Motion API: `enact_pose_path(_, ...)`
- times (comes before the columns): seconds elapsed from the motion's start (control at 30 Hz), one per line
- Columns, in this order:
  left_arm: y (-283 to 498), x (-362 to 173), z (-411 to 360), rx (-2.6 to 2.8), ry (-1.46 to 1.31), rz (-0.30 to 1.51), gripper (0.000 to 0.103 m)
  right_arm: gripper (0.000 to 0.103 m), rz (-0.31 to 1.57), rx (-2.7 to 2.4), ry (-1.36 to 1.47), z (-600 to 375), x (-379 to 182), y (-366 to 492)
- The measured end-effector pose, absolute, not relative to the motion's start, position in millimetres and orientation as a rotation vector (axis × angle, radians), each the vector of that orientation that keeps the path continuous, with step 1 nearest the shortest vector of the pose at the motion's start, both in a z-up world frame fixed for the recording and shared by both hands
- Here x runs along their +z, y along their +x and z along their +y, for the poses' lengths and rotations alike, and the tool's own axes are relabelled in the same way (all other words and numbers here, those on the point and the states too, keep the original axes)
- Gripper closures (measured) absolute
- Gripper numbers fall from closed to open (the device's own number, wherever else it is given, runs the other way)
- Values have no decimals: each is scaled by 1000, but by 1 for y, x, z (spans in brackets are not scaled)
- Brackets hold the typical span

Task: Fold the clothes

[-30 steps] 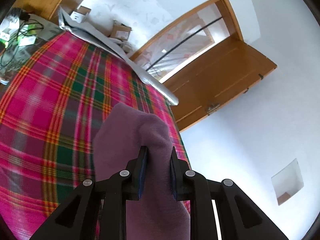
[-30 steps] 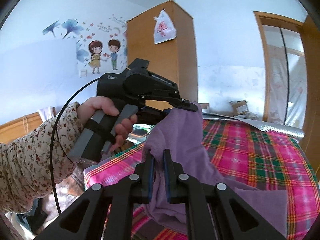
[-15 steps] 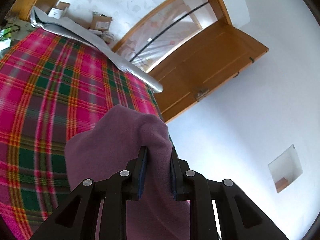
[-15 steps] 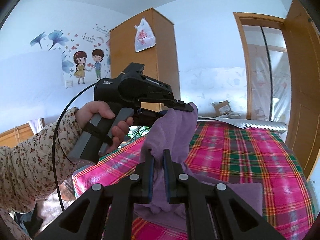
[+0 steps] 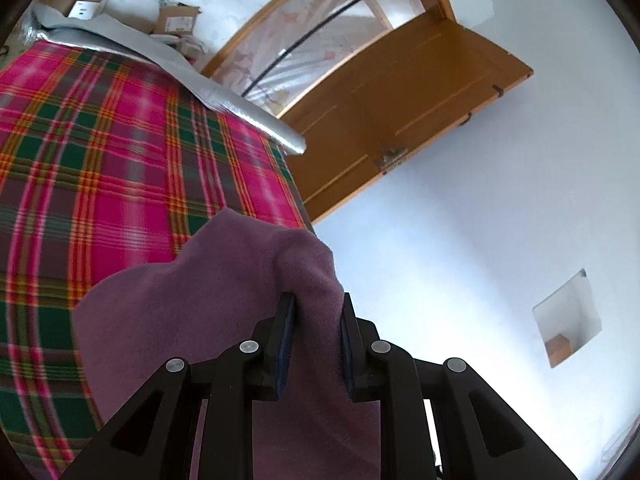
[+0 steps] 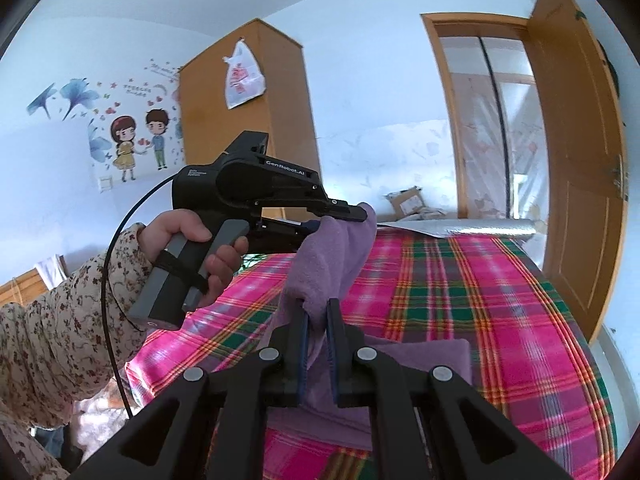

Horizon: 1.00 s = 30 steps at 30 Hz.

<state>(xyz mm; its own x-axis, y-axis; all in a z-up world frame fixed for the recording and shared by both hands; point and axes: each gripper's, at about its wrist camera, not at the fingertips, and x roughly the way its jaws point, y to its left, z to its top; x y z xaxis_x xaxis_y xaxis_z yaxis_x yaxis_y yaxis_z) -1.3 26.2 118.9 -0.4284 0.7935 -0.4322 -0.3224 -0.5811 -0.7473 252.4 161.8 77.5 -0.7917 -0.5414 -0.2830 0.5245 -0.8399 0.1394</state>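
Together, my left hand-held gripper (image 5: 314, 300) and right hand-held gripper (image 6: 316, 306) clamp the purple garment's (image 5: 208, 312) edge above the plaid bed (image 6: 460, 280), its hem trailing toward six o'clock for folding.

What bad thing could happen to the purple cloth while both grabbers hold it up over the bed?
The left gripper pinches only a bunched corner of the purple cloth, so it might slip out. The right gripper also holds a thin edge. The hanging part could land crooked on the plaid blanket.
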Motion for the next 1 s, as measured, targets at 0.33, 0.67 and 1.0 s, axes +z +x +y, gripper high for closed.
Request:
enact_pose_path(0.33,-24,96,69,1991,-1129,-719,82,94,-124,-2601,493,191,60,242)
enact_pose_path(0.67,-48,56,102,1889,-1238,-752,82,94,-162,-2672,638,218,33,227)
enact_pose_path(1.0,-64,33,118,1822,-1297,-763,84,95,-222,-2702,800,238,1,212)
